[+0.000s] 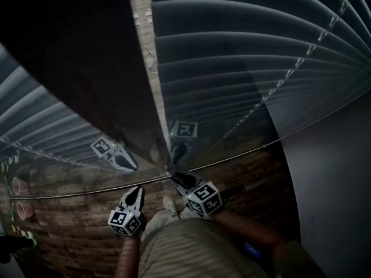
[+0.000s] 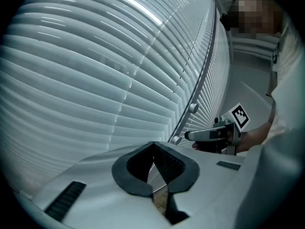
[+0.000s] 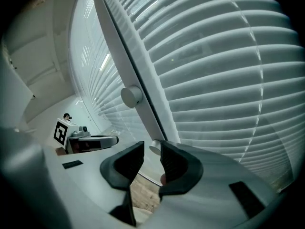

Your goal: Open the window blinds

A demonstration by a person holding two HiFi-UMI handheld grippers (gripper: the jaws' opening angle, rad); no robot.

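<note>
Closed white blinds (image 1: 243,57) cover the windows on both sides of a narrow upright frame post (image 1: 152,80). In the left gripper view the slats (image 2: 95,70) fill the picture, and my left gripper (image 2: 152,162) is shut with nothing in it. It hangs low beside the post (image 1: 138,191). My right gripper (image 3: 151,151) has its jaws apart, close against the post (image 3: 128,66). A small round white knob (image 3: 155,147) sits just ahead of the gap, and I see no pad pressing on it. A larger knob (image 3: 131,95) is higher on the post.
The scene is dark in the head view. A thin rail (image 1: 243,155) runs along the foot of the blinds above a wood-plank floor (image 1: 75,225). A plain wall (image 1: 330,172) stands at the right. Each gripper shows in the other's view: right gripper (image 2: 187,136), left gripper (image 3: 116,140).
</note>
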